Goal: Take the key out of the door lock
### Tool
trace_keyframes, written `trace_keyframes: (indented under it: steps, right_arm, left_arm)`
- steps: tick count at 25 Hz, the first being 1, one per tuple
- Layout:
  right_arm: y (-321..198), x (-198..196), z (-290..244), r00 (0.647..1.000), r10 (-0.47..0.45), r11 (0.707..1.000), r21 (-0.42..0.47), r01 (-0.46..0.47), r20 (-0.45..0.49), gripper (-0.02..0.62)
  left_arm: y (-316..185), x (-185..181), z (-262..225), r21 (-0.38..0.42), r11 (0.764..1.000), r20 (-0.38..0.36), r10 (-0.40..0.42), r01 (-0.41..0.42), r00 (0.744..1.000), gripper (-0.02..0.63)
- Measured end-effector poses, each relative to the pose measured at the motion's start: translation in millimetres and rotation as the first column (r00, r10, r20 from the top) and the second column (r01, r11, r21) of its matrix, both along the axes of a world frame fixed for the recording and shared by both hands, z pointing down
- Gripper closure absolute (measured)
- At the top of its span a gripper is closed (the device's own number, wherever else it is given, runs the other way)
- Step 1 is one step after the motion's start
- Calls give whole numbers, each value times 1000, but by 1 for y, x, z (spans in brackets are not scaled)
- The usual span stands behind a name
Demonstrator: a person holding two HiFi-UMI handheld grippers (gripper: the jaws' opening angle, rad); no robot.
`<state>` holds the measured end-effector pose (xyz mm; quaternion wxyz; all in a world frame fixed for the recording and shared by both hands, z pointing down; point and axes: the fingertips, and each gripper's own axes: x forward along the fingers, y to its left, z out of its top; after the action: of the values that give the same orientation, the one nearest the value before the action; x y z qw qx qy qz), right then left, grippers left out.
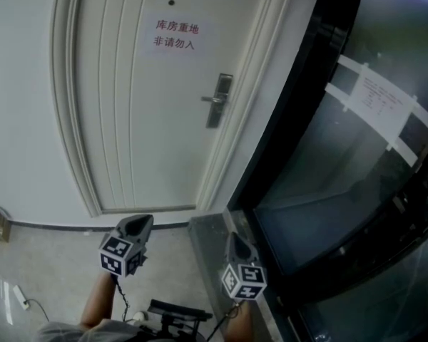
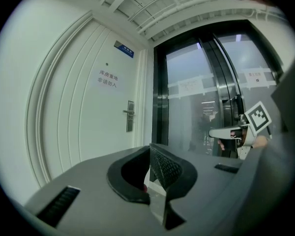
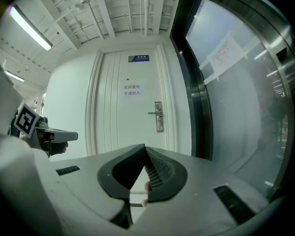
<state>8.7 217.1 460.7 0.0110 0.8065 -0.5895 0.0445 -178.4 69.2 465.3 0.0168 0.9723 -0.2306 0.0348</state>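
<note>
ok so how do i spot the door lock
Find the white panelled door left of the black-framed glass wall. Near its right edge, lower than the paper sign with red characters, sits the lock: a narrow upright metal plate with a lever pointing left, the door's only handle.

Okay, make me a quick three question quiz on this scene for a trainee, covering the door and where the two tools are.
1. True or false: the left tool is touching the door handle.
2. Multiple choice: in the head view, what stands directly right of the white door? A) a dark-framed glass wall; B) a bookshelf; C) a staircase.
3. Fill in: in the right gripper view, the right tool has its jaws ____, with nothing held between them.

Key: 1. False, both tools are held low, well short of the door. 2. A. 3. together.
</note>
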Motion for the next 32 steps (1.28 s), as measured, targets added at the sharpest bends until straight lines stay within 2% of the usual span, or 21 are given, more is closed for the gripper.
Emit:
trace_keyframes:
  steps: [10,17,23,32]
  right_arm:
    - [17,23,11,1000,-28,1000,2,28,8,594]
    - [13,39,18,1000,-26,1000,-9,26,18,594]
    - [-11,62,19,1000,-24,1000,-4,24,17,594]
    - [-73,112,8,1000,4,1000,-9,-4,6,594]
  left_arm:
    - [24,19,8,7,1000,9,-25,25,1000,601]
    - [20,35,12,1,1000,19,-28,28,999,601]
    - [-6,61,15,0,1000,20,-18,18,1000,601]
    - [-75,116,0,14,1000,9,6,-6,1000,601]
